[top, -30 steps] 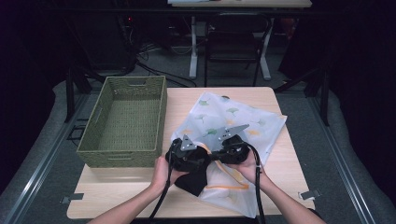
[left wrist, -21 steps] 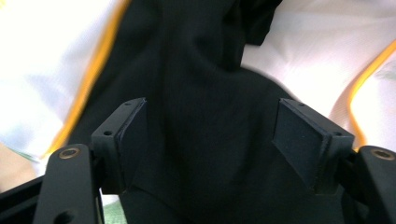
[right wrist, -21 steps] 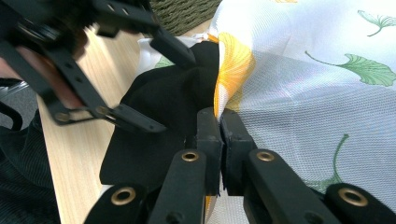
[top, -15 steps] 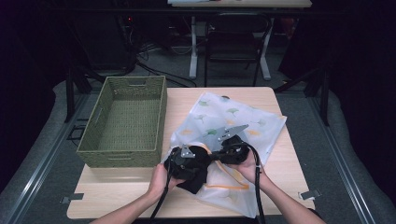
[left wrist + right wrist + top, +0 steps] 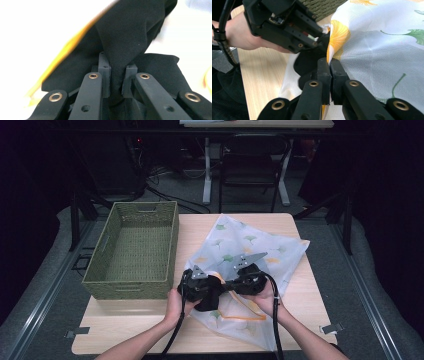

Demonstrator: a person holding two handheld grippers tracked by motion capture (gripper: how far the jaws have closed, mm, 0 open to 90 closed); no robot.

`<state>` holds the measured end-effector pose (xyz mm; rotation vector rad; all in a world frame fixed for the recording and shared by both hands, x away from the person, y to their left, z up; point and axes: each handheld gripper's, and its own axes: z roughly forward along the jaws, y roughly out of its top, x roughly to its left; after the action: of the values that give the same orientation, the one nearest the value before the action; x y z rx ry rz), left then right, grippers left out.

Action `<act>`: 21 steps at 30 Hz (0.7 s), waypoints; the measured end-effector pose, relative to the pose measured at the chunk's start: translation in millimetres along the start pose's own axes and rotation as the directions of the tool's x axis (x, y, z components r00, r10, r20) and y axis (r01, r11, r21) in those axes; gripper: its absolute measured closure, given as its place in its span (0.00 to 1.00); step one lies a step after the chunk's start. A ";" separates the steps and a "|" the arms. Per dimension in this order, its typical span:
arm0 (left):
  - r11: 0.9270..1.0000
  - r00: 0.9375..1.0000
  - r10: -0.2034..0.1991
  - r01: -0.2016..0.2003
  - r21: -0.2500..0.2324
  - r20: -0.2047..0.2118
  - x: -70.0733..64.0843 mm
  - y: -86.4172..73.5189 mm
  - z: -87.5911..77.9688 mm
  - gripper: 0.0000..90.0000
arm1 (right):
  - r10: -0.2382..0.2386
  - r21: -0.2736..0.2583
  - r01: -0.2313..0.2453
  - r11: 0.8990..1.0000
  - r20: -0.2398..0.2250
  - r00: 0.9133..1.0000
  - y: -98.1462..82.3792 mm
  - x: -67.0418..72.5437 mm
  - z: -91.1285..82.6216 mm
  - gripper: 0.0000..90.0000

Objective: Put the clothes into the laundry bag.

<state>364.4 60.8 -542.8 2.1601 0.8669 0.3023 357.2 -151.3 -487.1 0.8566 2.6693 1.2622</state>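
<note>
left gripper [image 5: 117,75] just closed, clamped on black cloth [image 5: 130,32], right gripper [image 5: 329,65] pinching mesh laundry bag [image 5: 377,50] rim, green basket [image 5: 132,251] just beside

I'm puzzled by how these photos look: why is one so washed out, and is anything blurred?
Left gripper view: the white bag is overexposed to blank white, its orange trim smeared and soft, while the black cloth between the claw stays fairly sharp. Right gripper view: evenly lit, the bag's mesh crisp. High view: the table is lit, the room behind dark.
</note>
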 end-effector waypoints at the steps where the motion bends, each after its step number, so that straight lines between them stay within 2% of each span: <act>1: 0.999 1.000 -0.005 0.005 -0.036 -0.003 -1.8 4.8 1.9 0.92 | 0.005 -0.014 -0.005 1.000 -0.007 1.000 0.3 0.1 -1.9 0.98; 2: 0.999 1.000 -0.005 0.005 -0.036 -0.003 -1.8 4.8 1.9 0.92 | 0.005 -0.014 -0.005 1.000 -0.007 1.000 0.3 0.1 -1.9 0.98; 4: 0.997 1.000 -0.023 0.023 -0.077 0.001 -4.8 9.5 4.5 0.92 | 0.003 -0.026 -0.004 1.000 -0.011 1.000 1.3 0.8 -3.6 0.98; 6: 0.995 1.000 -0.023 0.023 -0.100 0.003 -7.0 13.8 6.1 0.92 | 0.004 -0.034 -0.005 0.999 -0.013 1.000 2.3 1.5 -5.0 0.98; 10: 0.986 0.999 -0.037 0.035 -0.163 -0.012 -9.8 20.3 10.7 0.92 | 0.019 -0.054 -0.020 0.998 -0.018 1.000 1.6 0.2 -6.7 0.98; 13: 0.982 0.998 -0.054 0.049 -0.183 -0.024 -9.4 19.3 16.2 0.92 | 0.035 -0.058 -0.037 0.998 -0.026 0.999 0.6 -1.5 -7.1 0.98; 15: 0.982 0.998 -0.061 0.055 -0.180 -0.029 -7.4 16.3 22.2 0.91 | 0.044 -0.046 -0.045 0.998 -0.027 0.999 -0.7 -2.7 -5.6 0.98; 16: 0.989 0.998 -0.059 0.055 -0.140 -0.027 -4.4 11.9 29.2 0.91 | 0.045 -0.035 -0.046 0.998 -0.022 0.999 -1.3 -3.1 -4.8 0.98; 18: 0.990 0.998 -0.055 0.052 -0.128 -0.022 -2.9 9.8 30.8 0.90 | 0.047 -0.028 -0.047 0.998 -0.017 0.999 -2.0 -3.7 -4.3 0.98; 20: 0.994 0.999 -0.039 0.037 -0.106 -0.019 -1.4 7.8 31.2 0.86 | 0.051 -0.013 -0.051 0.999 -0.010 0.999 -3.7 -5.6 -3.2 0.98; 21: 0.994 0.999 -0.031 0.030 -0.103 -0.017 -1.1 7.2 30.1 0.79 | 0.057 -0.004 -0.057 0.998 -0.008 0.998 -5.2 -7.5 -2.9 0.98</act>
<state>381.1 39.4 -557.7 2.0500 0.8750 0.3449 360.3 -159.8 -490.2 0.9359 2.6655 1.2847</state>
